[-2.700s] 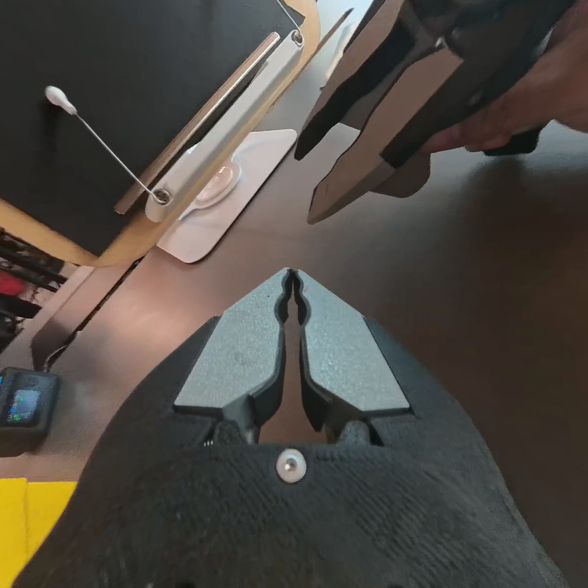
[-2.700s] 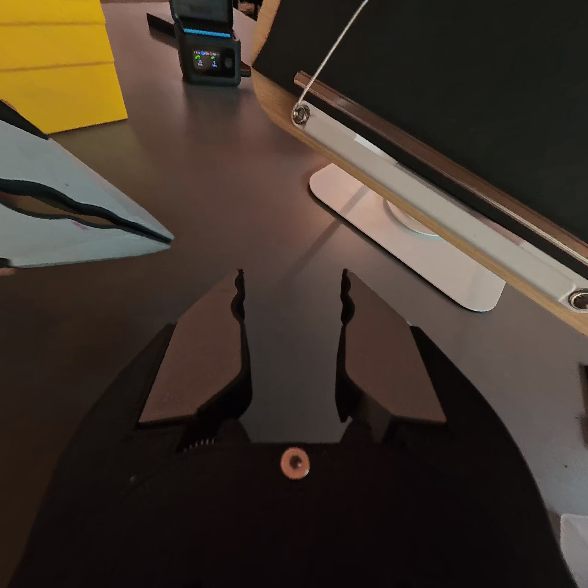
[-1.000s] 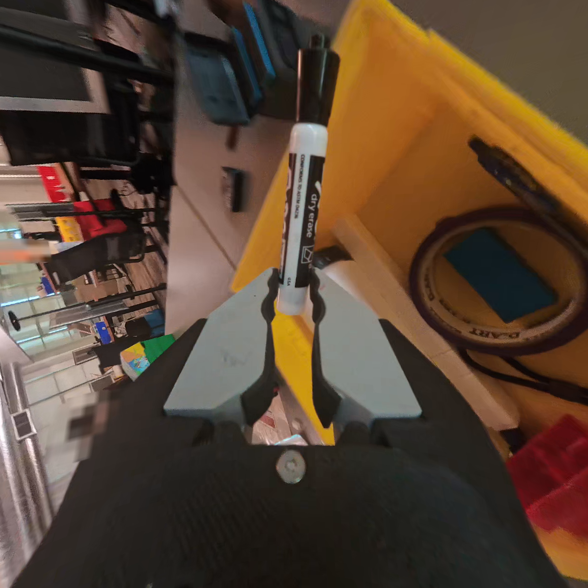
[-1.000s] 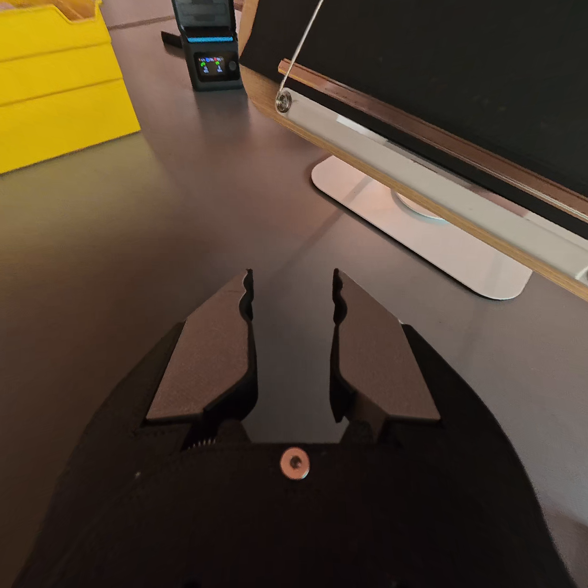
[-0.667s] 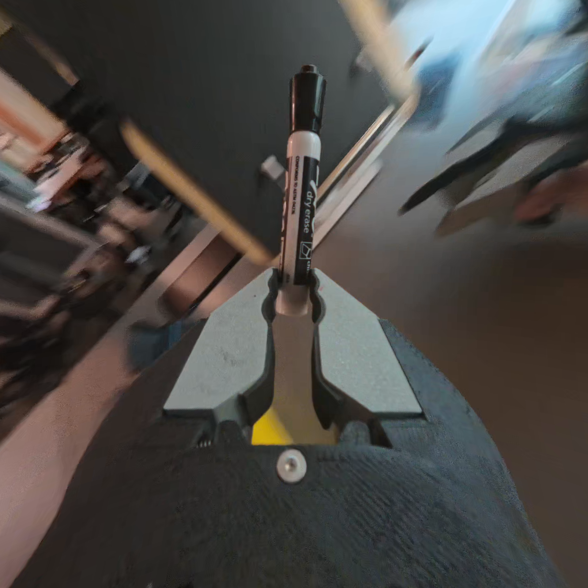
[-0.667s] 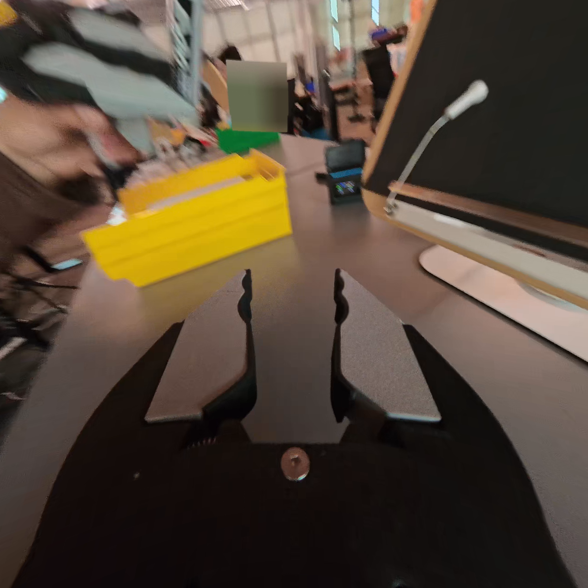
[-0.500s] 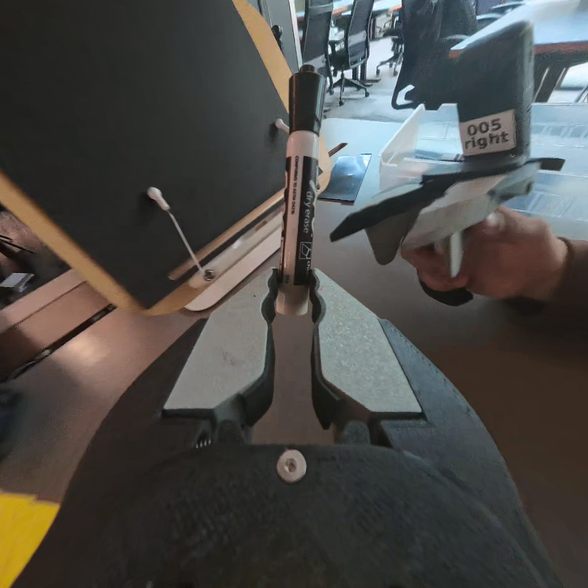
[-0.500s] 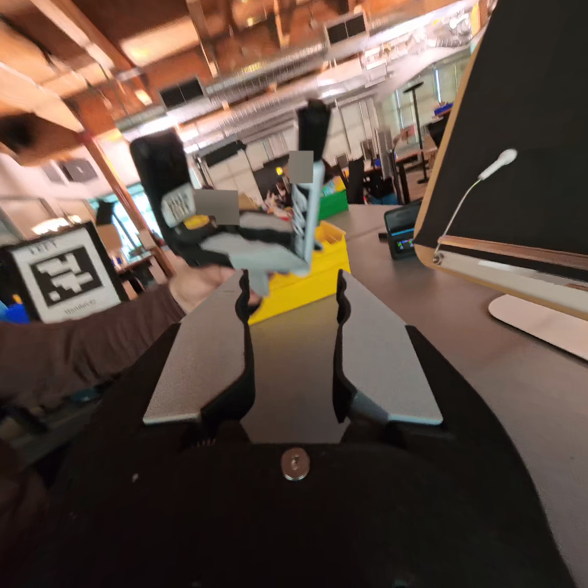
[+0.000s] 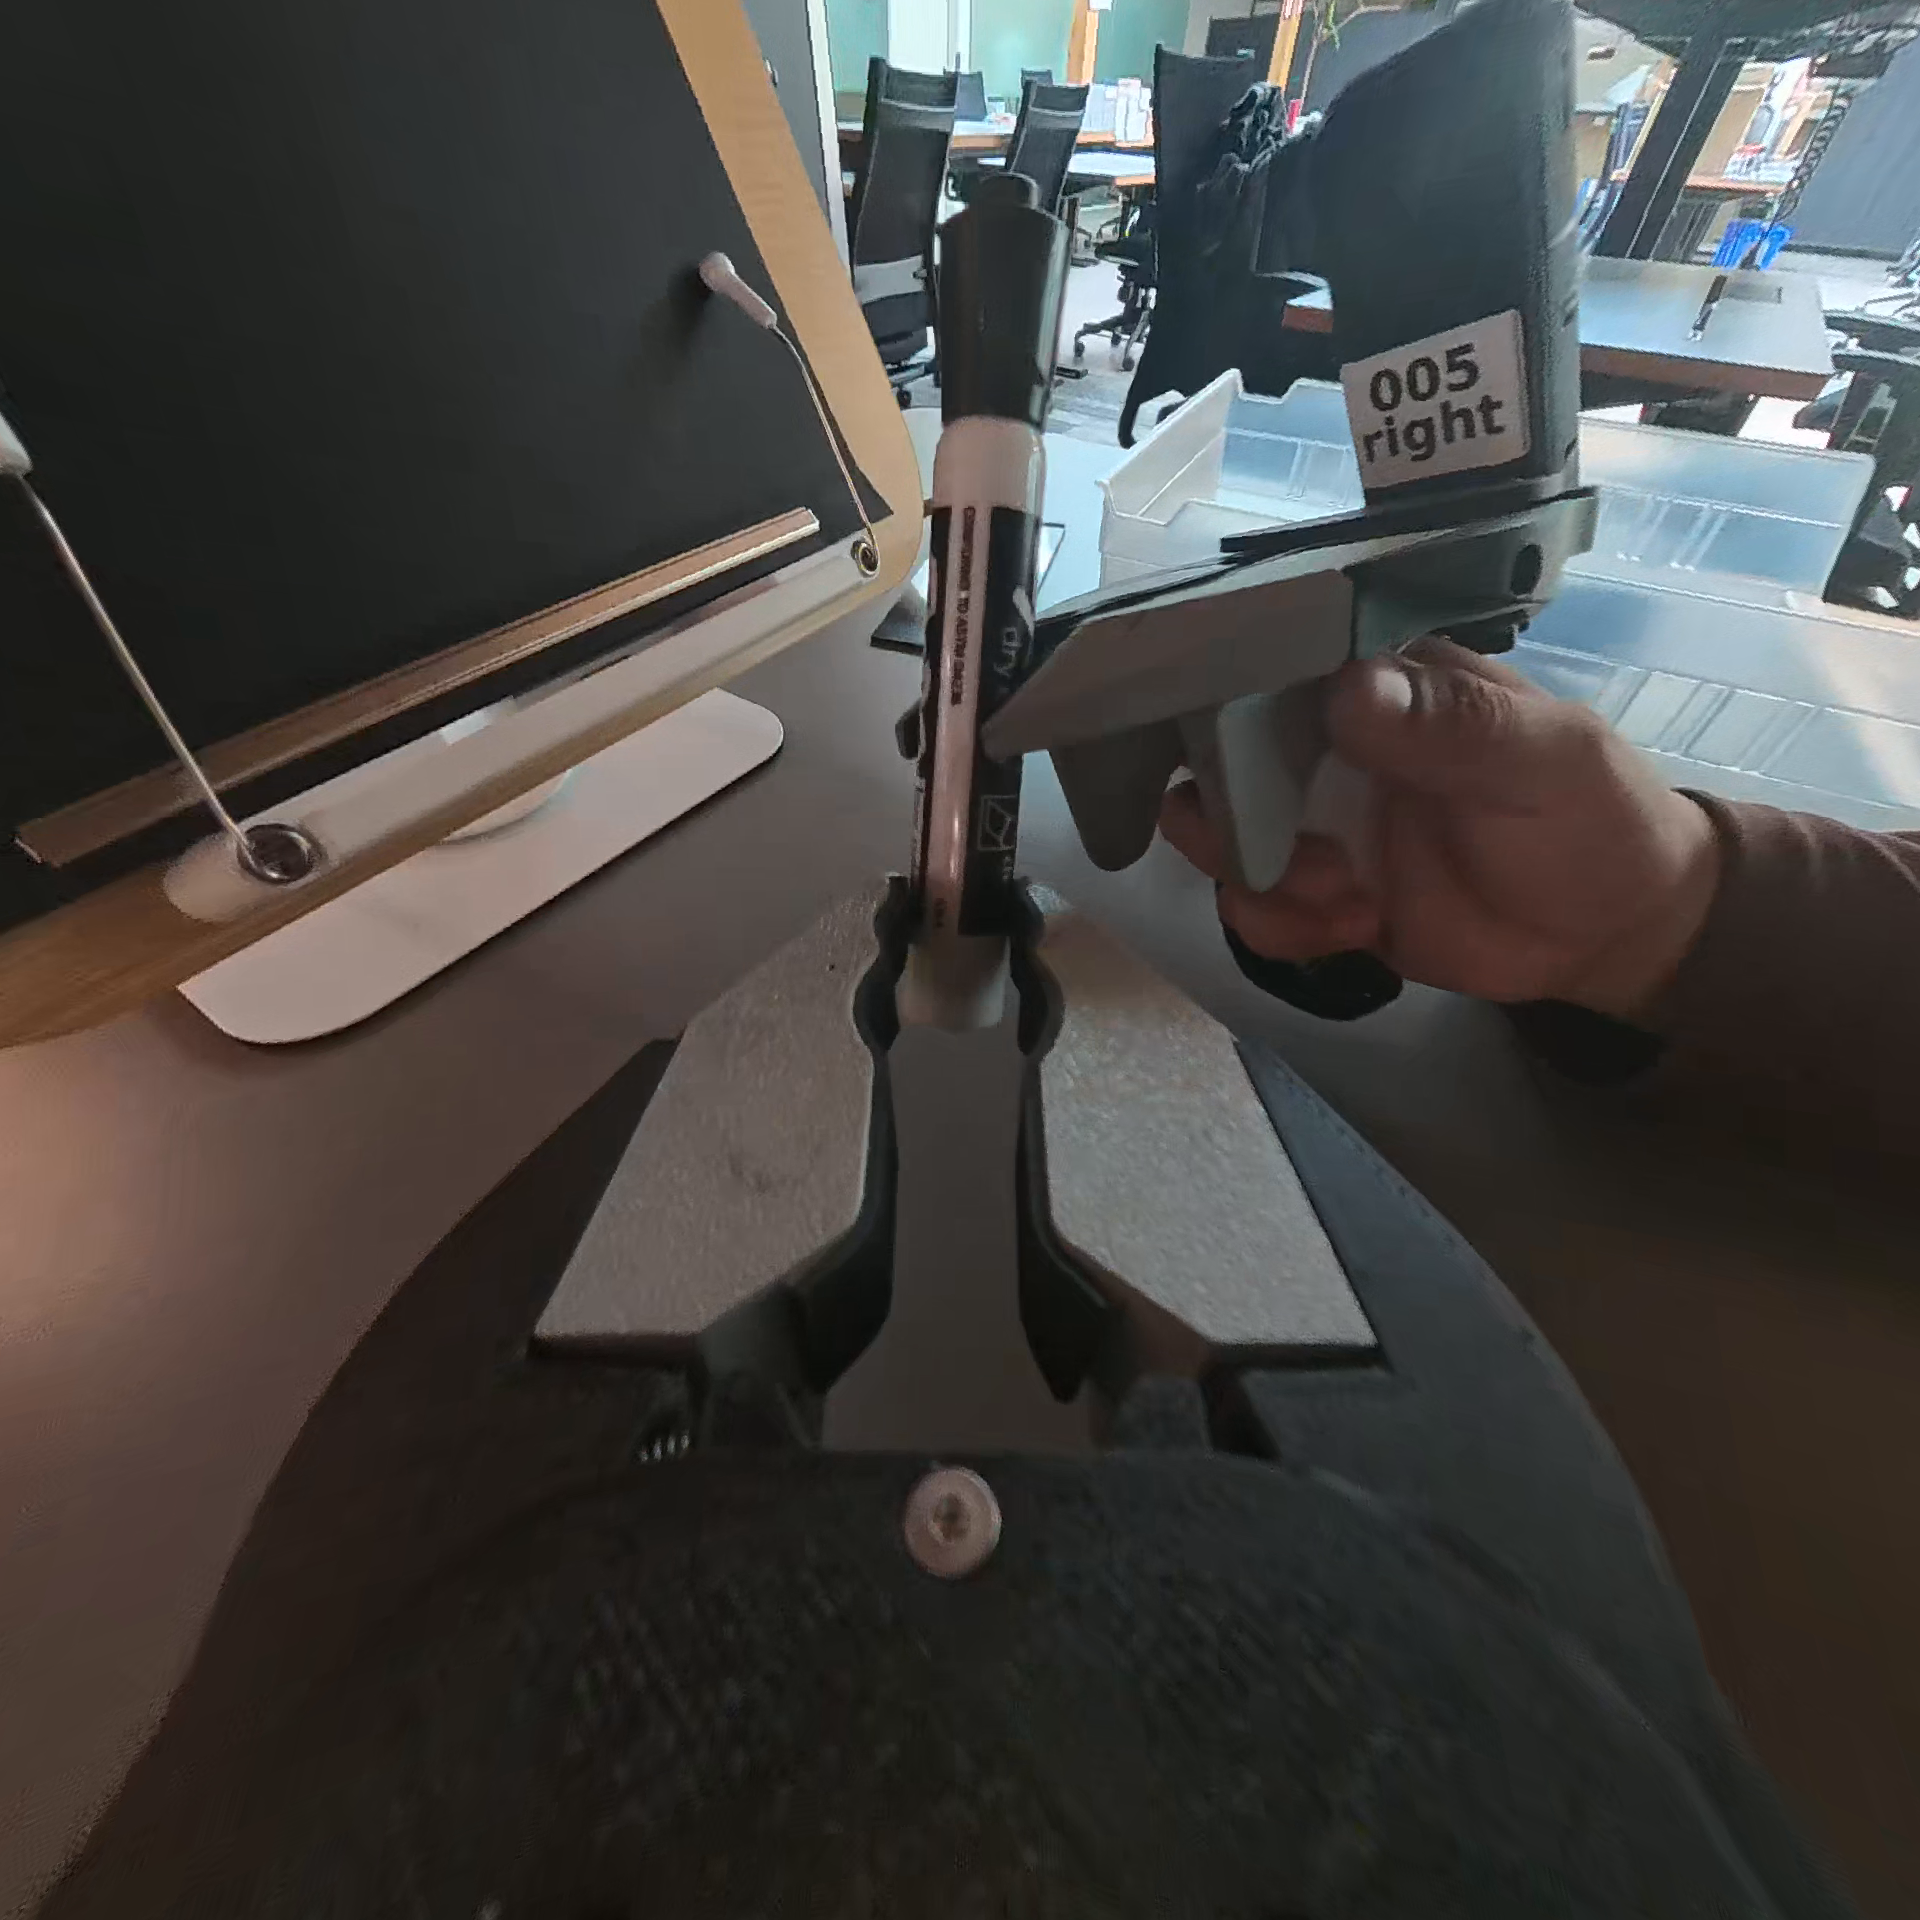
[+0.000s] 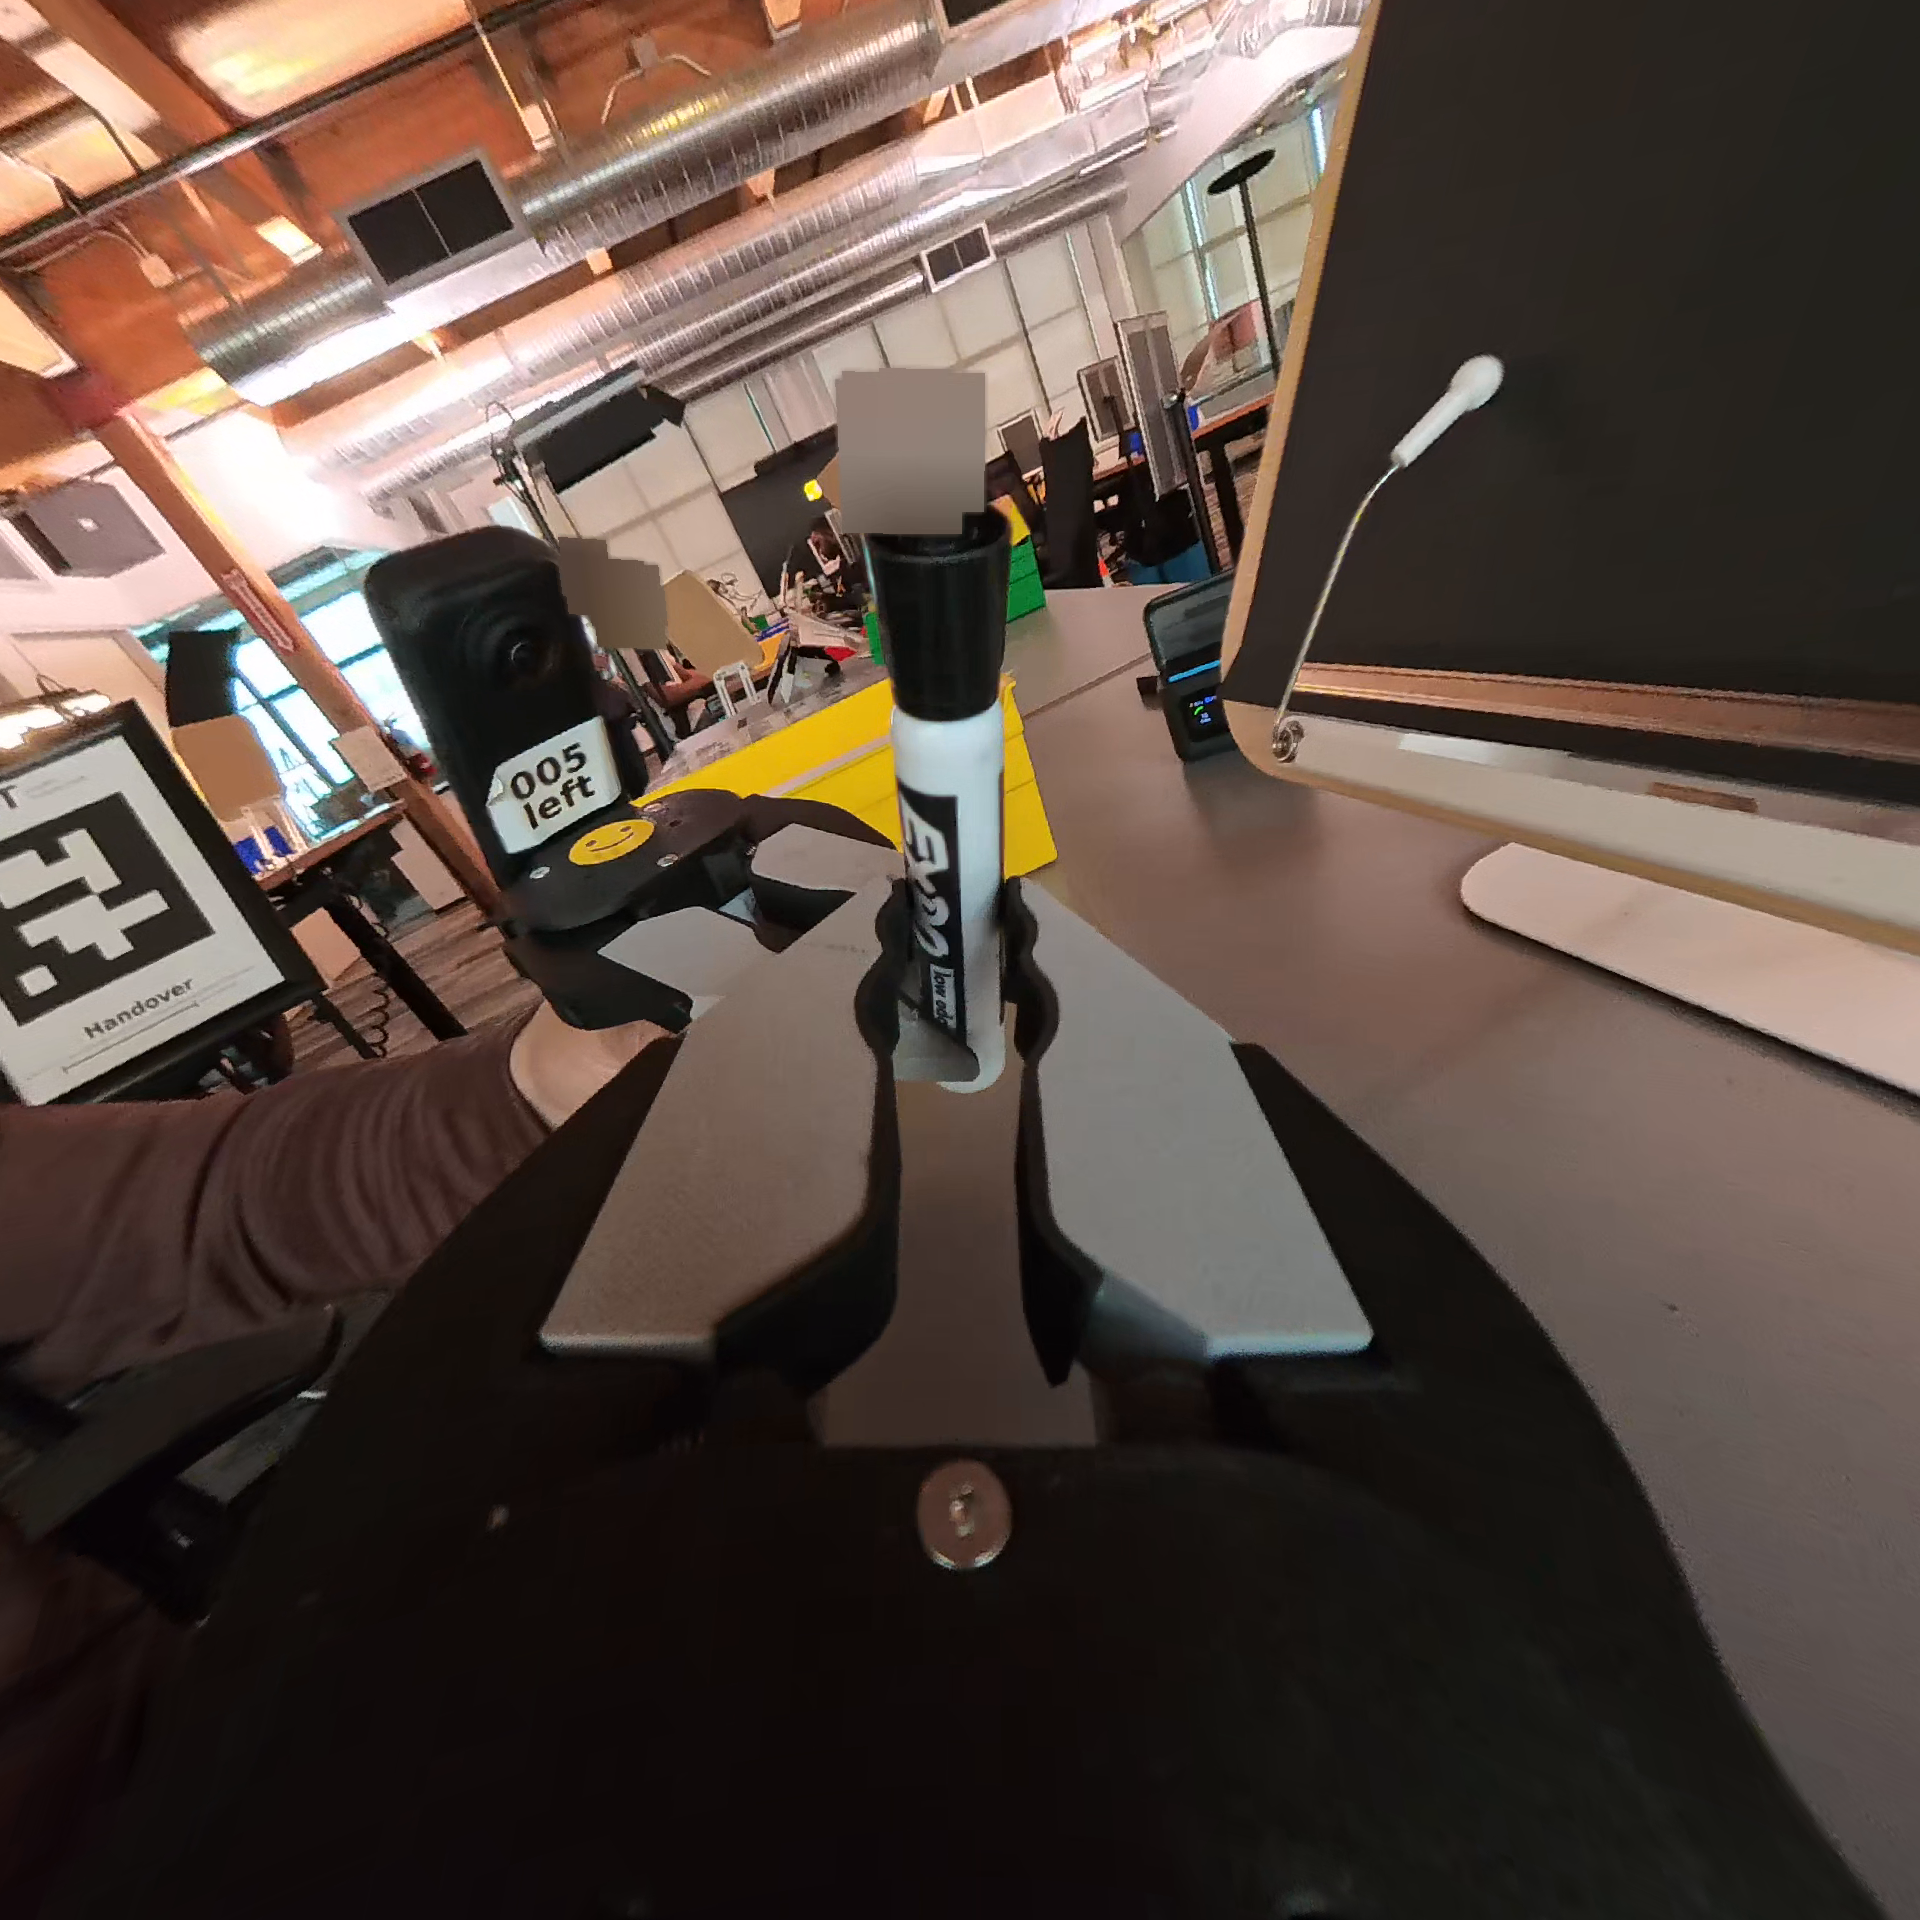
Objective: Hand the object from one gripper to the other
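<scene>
In the left wrist view, the left tool (image 9: 956, 961) holds the white dry-erase marker with a black cap (image 9: 982, 582) by its bottom end, upright between the notched tips, above the dark brown surface (image 9: 312, 1195). The right tool (image 9: 1023, 675), held by a hand (image 9: 1455, 831), comes from the side and its grey fingers are around the middle of the marker body; from here I cannot tell if they press it already. In the right wrist view, the marker (image 10: 951, 790) stands between the tips of the right tool (image 10: 956, 977), which look narrow and touching the barrel on both sides, and the left tool (image 10: 831, 904) shows at the left, at the marker's lower part. So I judge the handover is about half done: both tools have the marker, and the left one must yet let go. Only this view shows the yellow plastic bin (image 10: 831, 769) behind; only the left view shows the hand on the trigger.
</scene>
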A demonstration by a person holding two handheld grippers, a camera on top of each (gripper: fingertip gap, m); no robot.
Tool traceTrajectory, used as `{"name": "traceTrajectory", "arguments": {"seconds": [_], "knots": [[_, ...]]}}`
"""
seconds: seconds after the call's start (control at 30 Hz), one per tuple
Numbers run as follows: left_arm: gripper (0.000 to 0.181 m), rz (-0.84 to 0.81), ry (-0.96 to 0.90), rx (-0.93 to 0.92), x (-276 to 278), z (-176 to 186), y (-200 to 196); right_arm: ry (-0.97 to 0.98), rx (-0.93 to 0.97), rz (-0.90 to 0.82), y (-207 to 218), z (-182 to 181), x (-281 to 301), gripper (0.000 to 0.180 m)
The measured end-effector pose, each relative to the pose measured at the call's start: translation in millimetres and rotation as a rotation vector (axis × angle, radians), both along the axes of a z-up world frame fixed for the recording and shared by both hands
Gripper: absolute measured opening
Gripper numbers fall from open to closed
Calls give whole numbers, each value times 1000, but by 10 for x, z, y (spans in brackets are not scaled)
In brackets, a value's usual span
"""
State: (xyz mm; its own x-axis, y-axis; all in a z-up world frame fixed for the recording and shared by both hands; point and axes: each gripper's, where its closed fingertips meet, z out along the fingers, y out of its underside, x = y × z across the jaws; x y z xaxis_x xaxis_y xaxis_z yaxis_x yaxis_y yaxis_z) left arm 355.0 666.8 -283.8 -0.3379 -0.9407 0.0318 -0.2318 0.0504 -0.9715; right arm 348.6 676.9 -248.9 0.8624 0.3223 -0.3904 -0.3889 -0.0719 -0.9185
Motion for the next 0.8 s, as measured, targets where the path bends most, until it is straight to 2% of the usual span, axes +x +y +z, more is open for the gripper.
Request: {"name": "traceTrajectory", "arguments": {"seconds": [0.27, 0.43, 0.6, 0.8], "knots": [[16, -54, 21, -20, -44, -33, -151, -71, -22, -14, 29, -42, -116, 16], [16, -53, 39, -53, -41, -62, -157, -191, -80, -57, 37, -100, -107, 16], [26, -1, 61, 76, -48, -136, -23, -426, -191, -246, 15, -217, 159, 16], [31, -20, -17, 38, -67, 30, -57, -728, -378, -336, -3, -456, 271, 16]]}}
